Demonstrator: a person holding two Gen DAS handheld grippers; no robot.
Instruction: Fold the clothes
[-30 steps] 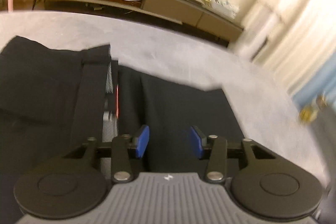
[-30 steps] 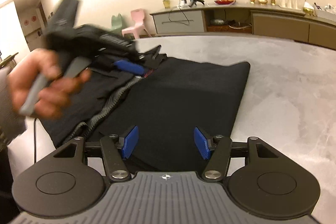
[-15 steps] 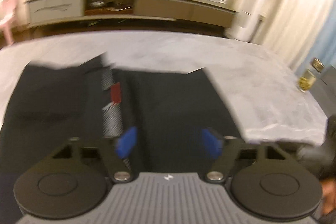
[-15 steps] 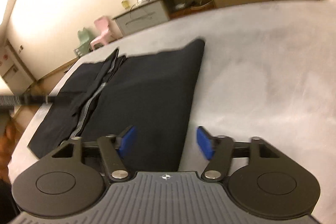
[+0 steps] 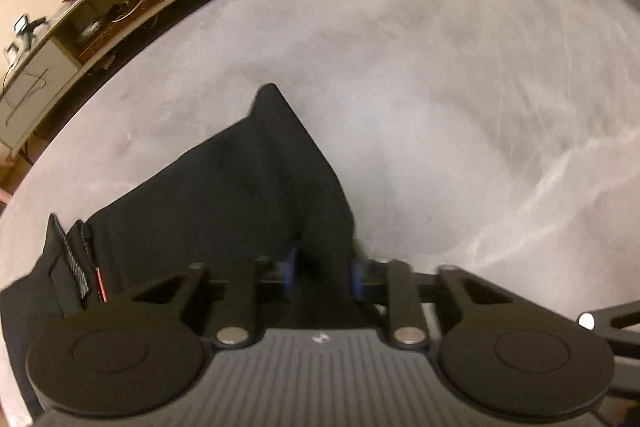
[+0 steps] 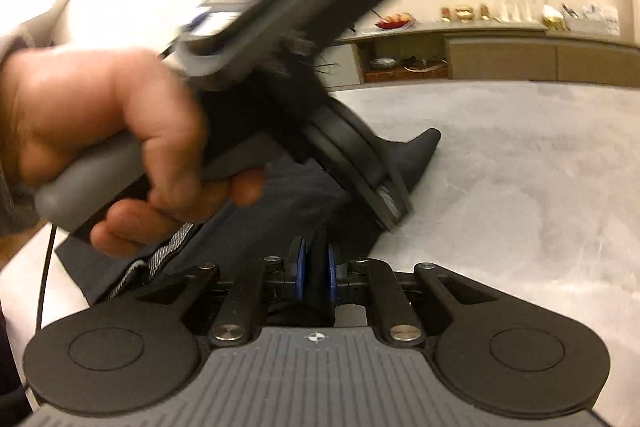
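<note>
Now both pinch the black zip-front fabric garment [image 5: 240, 195] lying on the grey marbled desk [image 5: 460, 87], right hand-held gripper [image 6: 314, 267] clenched on its edge, left hand-held gripper [image 5: 322, 273] around a bunched fold; lift evenly, keep cloth taut.

Both grippers closed in on the black garment on the grey table.

The right gripper [image 6: 316, 273] had its blue pads [image 6: 299, 269] drawn close together, pinching a raised fold of the black garment [image 6: 316, 195] between them. The cloth spread ahead over the grey marbled table [image 6: 520, 187], with one corner [image 6: 430, 137] poking up at its far edge and a grey zipper strip [image 6: 160, 259] showing along the lower left. Above and to the left, a bare hand [image 6: 120, 143] gripped the grey handle of the left gripper [image 6: 304, 75], blurred and angled down toward the garment, its round black base just over the cloth. A long sideboard [image 6: 500, 51] with small items stood against the far wall.
</note>
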